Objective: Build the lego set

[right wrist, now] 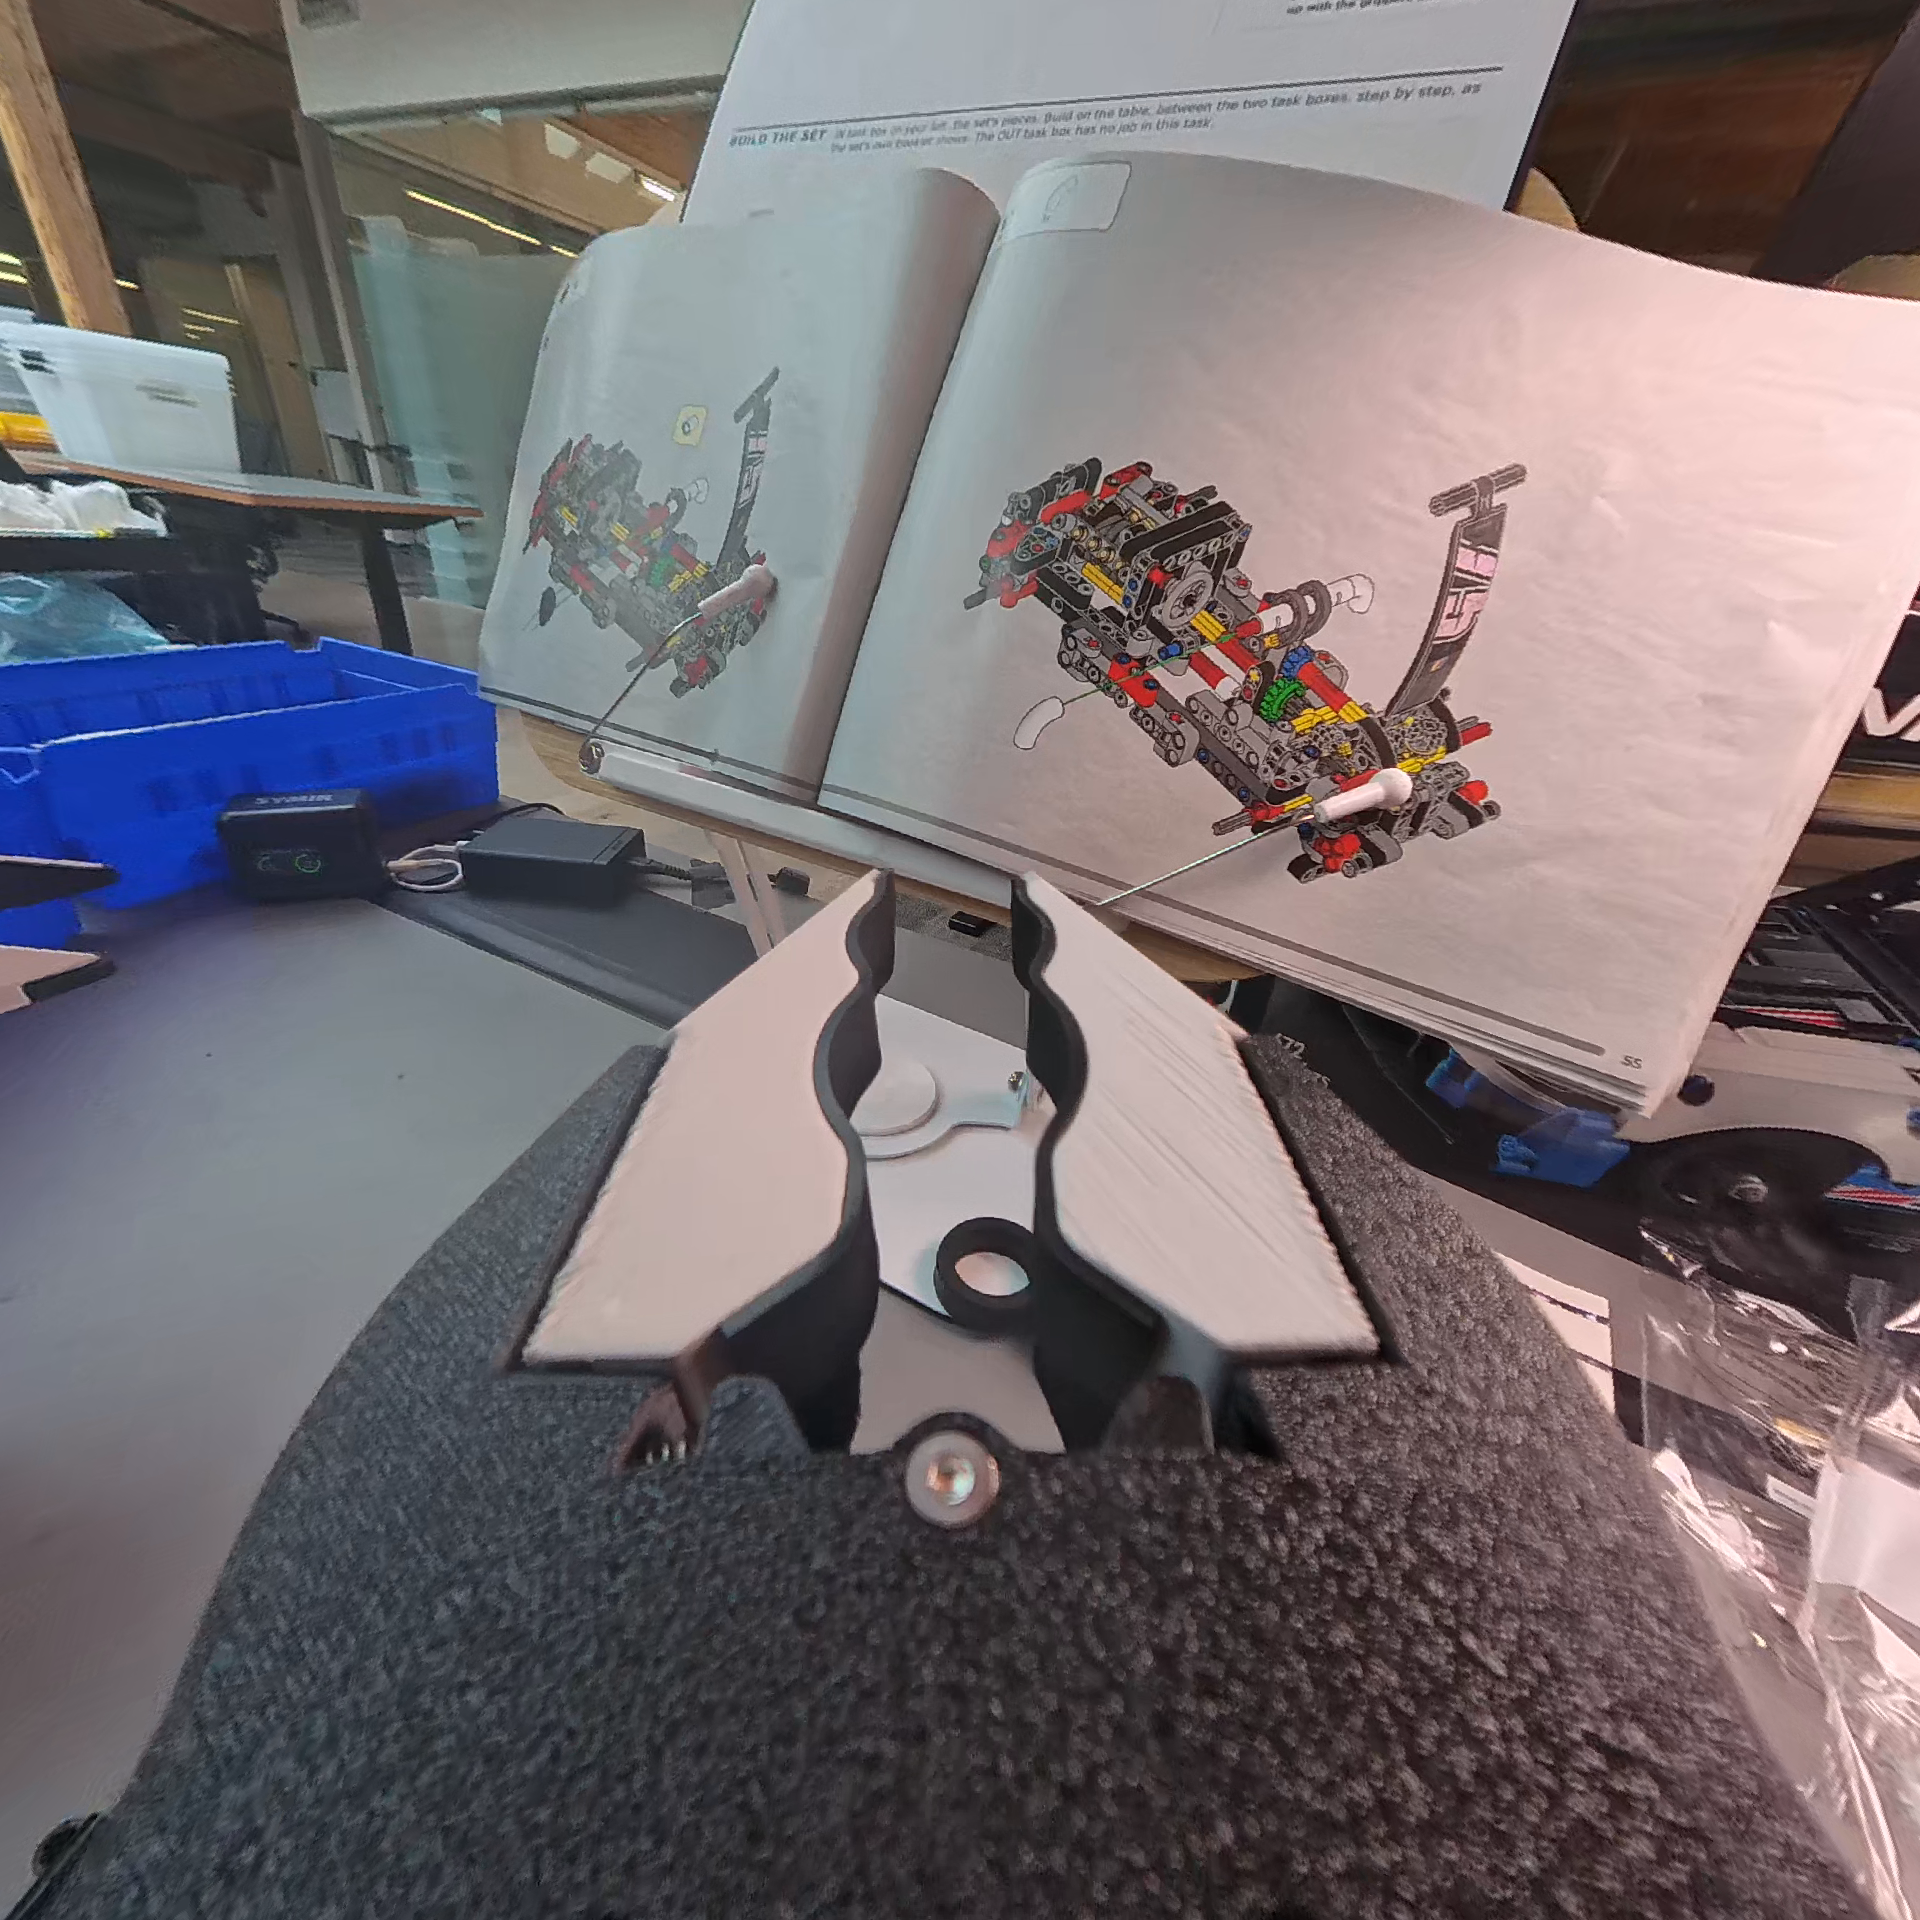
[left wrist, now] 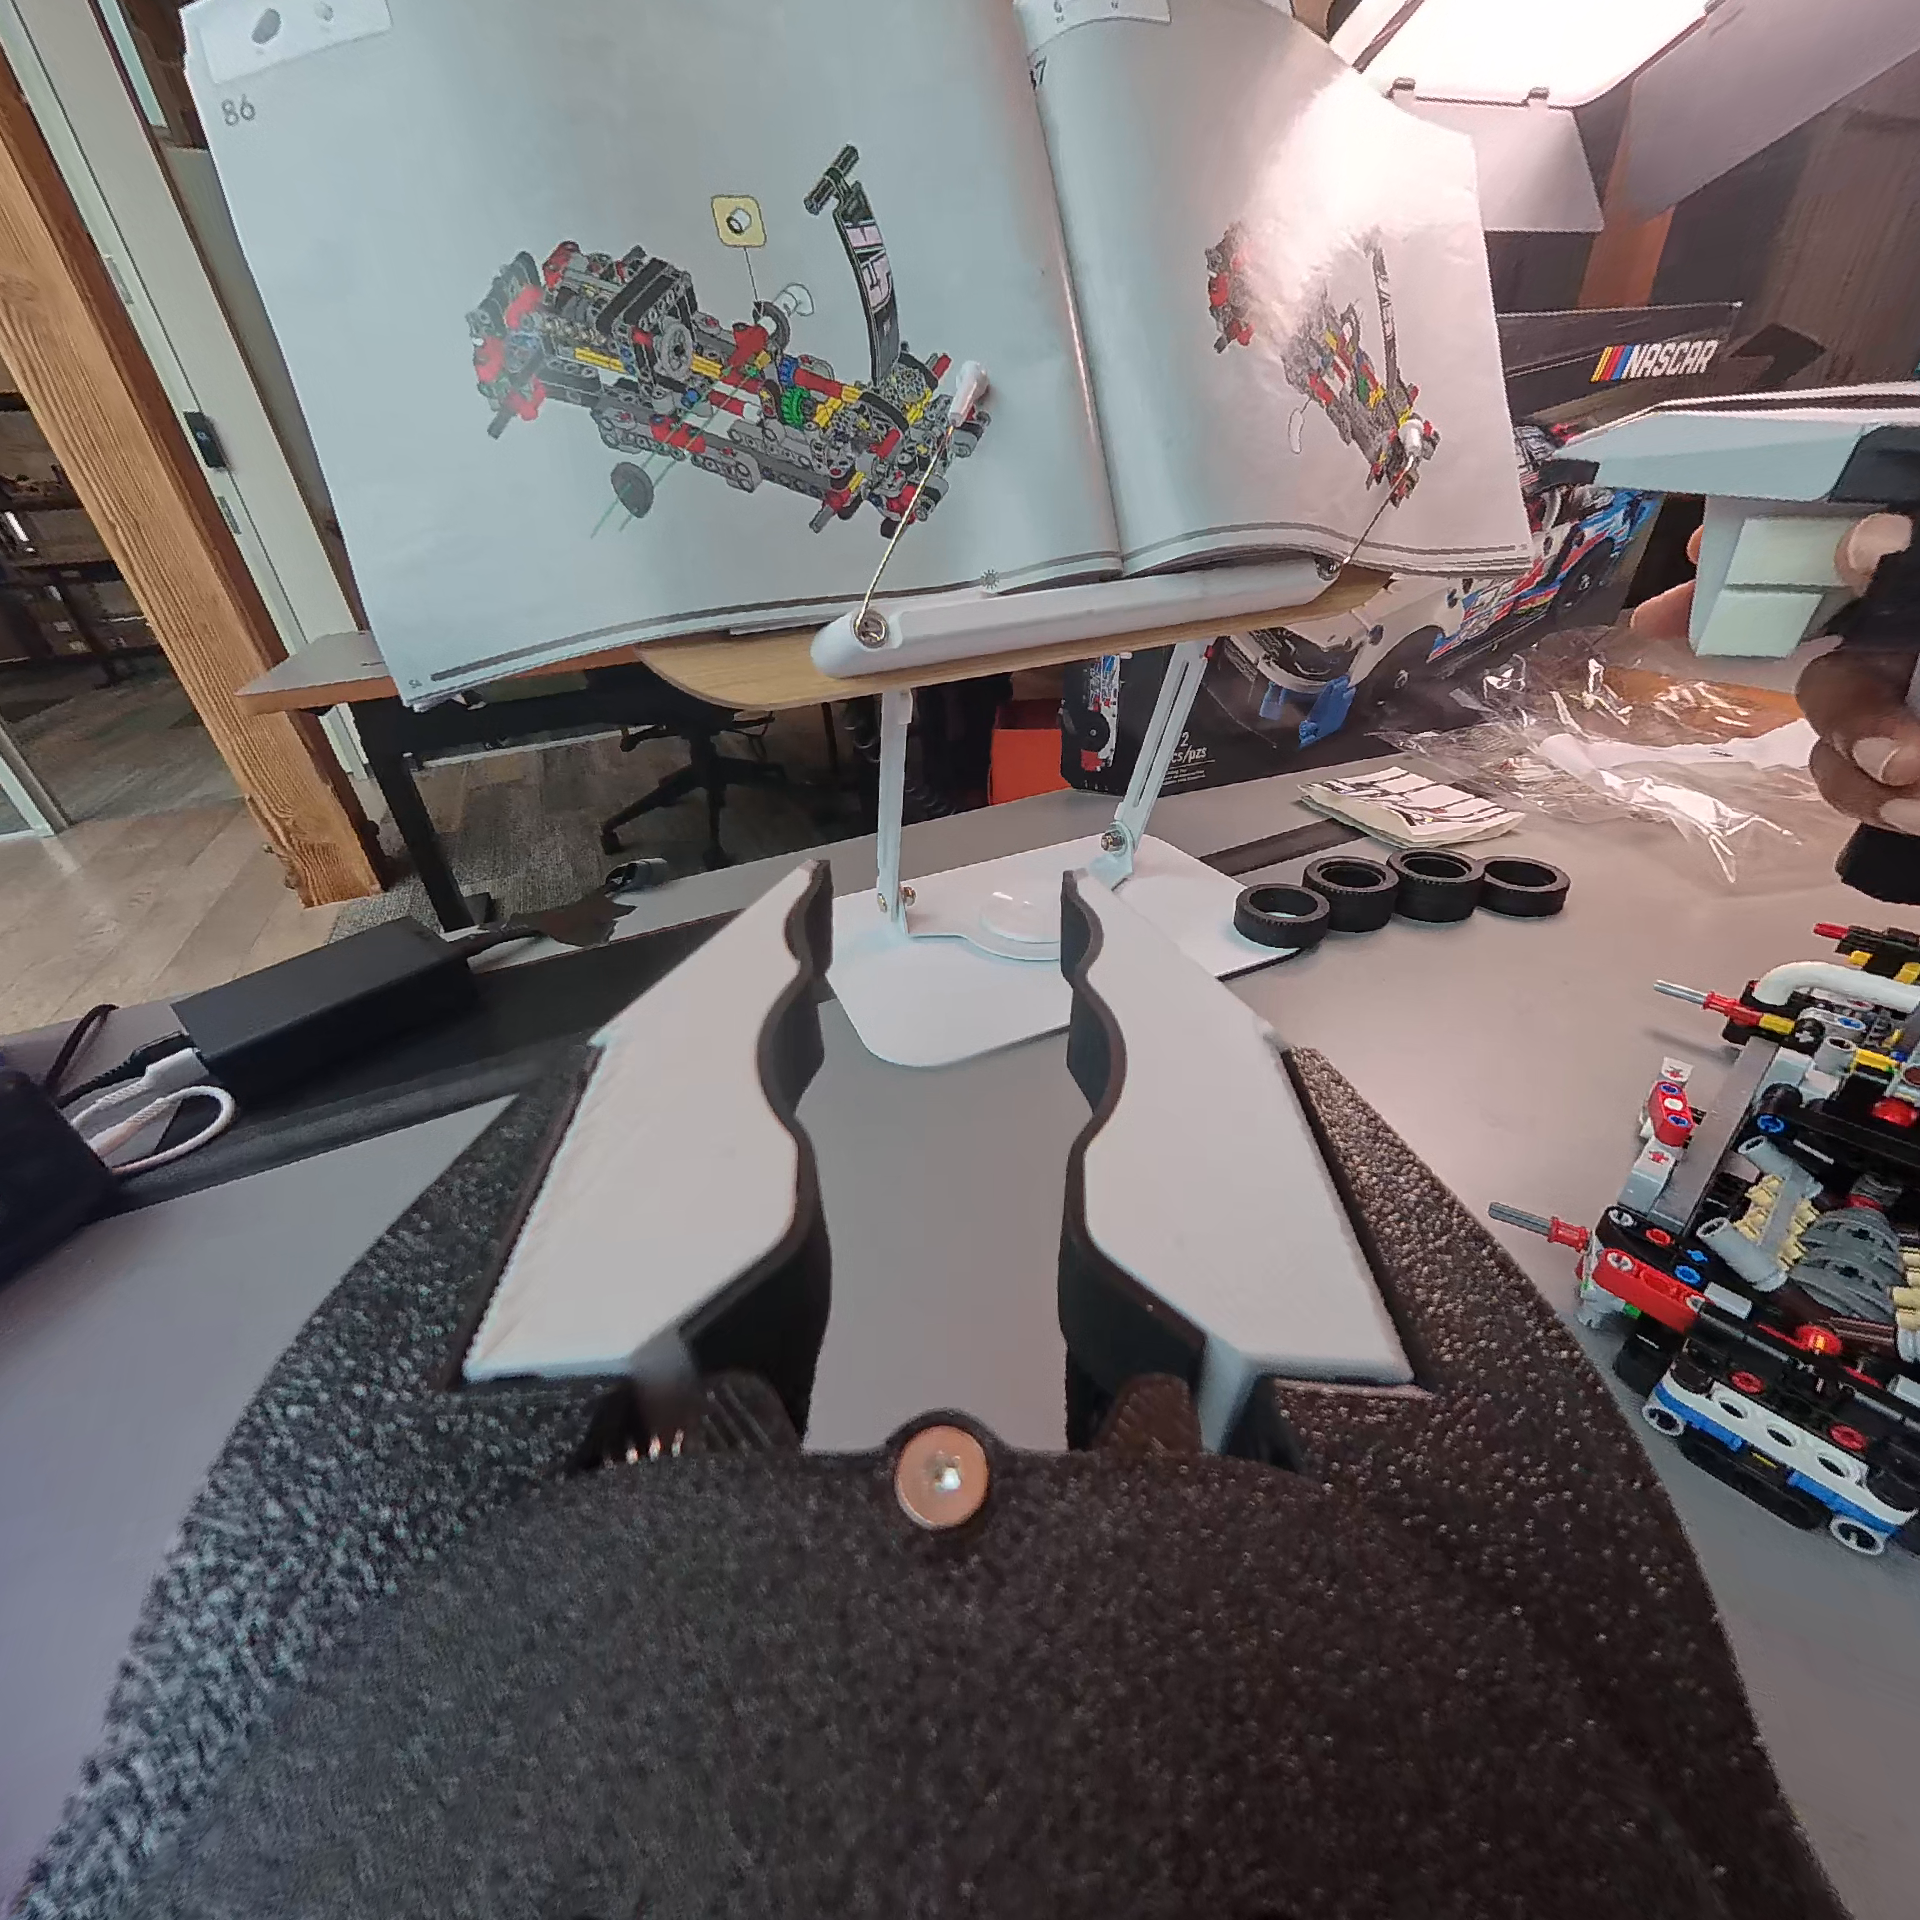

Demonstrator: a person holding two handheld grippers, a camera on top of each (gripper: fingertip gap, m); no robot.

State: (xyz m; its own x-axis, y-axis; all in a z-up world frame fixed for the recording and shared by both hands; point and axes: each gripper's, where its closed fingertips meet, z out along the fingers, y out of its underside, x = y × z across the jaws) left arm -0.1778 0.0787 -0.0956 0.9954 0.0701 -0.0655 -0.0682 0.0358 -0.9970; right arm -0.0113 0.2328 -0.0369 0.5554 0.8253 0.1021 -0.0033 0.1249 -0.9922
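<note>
The part-built Lego car (left wrist: pixel 1766 1278), black with red, blue and yellow pieces, lies on the grey table at the right edge of the left wrist view. Several black tyres (left wrist: pixel 1403 894) sit in a row beside the book stand. My left gripper (left wrist: pixel 945 894) is open and empty above the table, facing the stand's base (left wrist: pixel 935 997). My right gripper (right wrist: pixel 954 899) is open with a narrower gap and nothing between its tips. It also shows in the left wrist view (left wrist: pixel 1704 447), held high by a hand. One black tyre (right wrist: pixel 985 1288) shows low between the right gripper's fingers, on the white base.
The open instruction book (left wrist: pixel 665 343) rests on a white stand; it also shows in the right wrist view (right wrist: pixel 1299 644). A blue bin (right wrist: pixel 229 727), a black power brick (right wrist: pixel 551 857) and cables are at the left. Clear plastic bags (right wrist: pixel 1787 1558), a sticker sheet (left wrist: pixel 1413 810) and the set's box (left wrist: pixel 1351 686) are at the right. There is about 25 cm between the tips of the two grippers. Left tips and right tips are each some 20 cm from the part-built Lego car (left wrist: pixel 1766 1278).
</note>
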